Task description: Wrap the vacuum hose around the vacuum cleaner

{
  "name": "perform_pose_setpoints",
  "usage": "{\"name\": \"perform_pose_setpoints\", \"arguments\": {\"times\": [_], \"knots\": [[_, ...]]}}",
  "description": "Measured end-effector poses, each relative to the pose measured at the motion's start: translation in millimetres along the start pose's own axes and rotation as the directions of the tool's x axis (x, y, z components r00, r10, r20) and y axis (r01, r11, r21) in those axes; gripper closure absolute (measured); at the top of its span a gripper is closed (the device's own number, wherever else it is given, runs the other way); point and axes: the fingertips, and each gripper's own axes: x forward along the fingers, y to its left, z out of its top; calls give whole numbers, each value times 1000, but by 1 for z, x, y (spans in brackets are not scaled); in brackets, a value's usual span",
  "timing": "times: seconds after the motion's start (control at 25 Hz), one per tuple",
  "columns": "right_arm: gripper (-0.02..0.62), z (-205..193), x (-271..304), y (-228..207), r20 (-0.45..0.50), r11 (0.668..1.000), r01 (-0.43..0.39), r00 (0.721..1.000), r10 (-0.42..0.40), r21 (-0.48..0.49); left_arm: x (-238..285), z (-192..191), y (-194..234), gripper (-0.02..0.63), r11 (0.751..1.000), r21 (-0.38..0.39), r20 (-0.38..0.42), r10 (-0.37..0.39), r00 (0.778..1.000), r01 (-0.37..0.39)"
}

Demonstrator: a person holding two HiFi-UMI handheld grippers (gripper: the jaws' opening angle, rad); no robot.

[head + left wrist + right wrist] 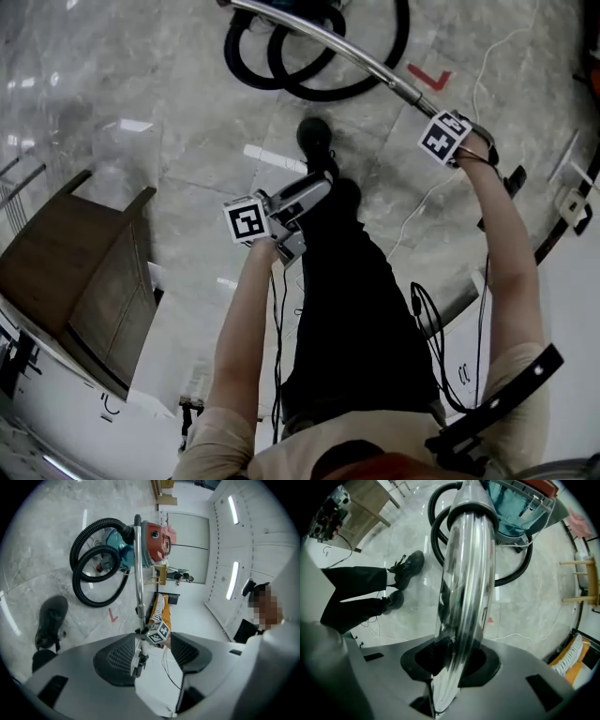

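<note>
Two hose loops (98,605) lay far ahead; only the right gripper view showed the right gripper (451,657) clamped on the metal tube (466,573), while the left gripper (147,651) gaped, empty.

Wooden table (66,272) is seen at left, standing on grey marble floor (169,84). Red L-shaped tape mark (429,77) is stuck to the floor, top right. Wooden stool (576,563) is seen at the right gripper view's right edge.

No legible words, brands or numbers, black-and-white square code patterns on left gripper's white cube (247,221) and right gripper's white cube (442,137), red L-shaped mark (428,76) on grey marble floor (187,94).
</note>
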Motion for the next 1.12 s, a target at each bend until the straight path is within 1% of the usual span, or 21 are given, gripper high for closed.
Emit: {"name": "perform_pose_setpoints", "arguments": {"times": [0.08, 0.16, 0.28, 0.36, 0.48, 0.56, 0.68, 0.76, 0.84, 0.92, 1.0, 1.12], "knots": [[499, -14, -1, -26, -56, 999, 25, 998, -26, -27, 18, 27, 19, 362, 999, -5, 36, 45, 998, -45], [499, -20, 3, -49, -106, 998, 43, 993, -48, -50, 34, 56, 35, 362, 997, 10, 32, 82, 996, -82], [499, -28, 9, -67, -174, 996, 41, 983, -54, -74, 50, 82, 46, 362, 995, -9, -19, 97, 995, -98], [499, -33, 11, -70, -207, 997, 16, 978, -31, -75, 54, 93, 47, 362, 995, -9, -58, 94, 994, -95], [499, -34, 15, -72, -226, 998, -8, 974, -6, -61, 55, 115, 57, 362, 994, 0, -89, 105, 990, -106], [499, -31, 24, -72, -224, 998, -21, 974, 5, -66, 56, 127, 73, 362, 991, -20, -101, 128, 987, -131], [499, -25, 52, -77, -200, 997, -35, 980, 22, -66, 68, 134, 91, 362, 986, -64, -135, 147, 980, -156], [499, -14, 69, -88, -177, 997, -24, 984, 11, -75, 77, 136, 99, 362, 983, -66, -150, 158, 976, -169], [497, -6, 85, -87, -159, 996, -39, 987, 25, -85, 82, 132, 109, 362, 977, -73, -162, 185, 969, -199], [497, -5, 102, -85, -144, 994, -62, 988, 49, -89, 89, 123, 117, 362, 973, -100, -166, 190, 968, -208], [497, -3, 113, -95, -131, 993, -56, 990, 43, -104, 99, 118, 122, 362, 970, -125, -167, 188, 968, -210], [497, 2, 122, -112, -117, 990, -38, 993, 23, -135, 118, 110, 128, 362, 965, -141, -181, 193, 964, -220]]}}
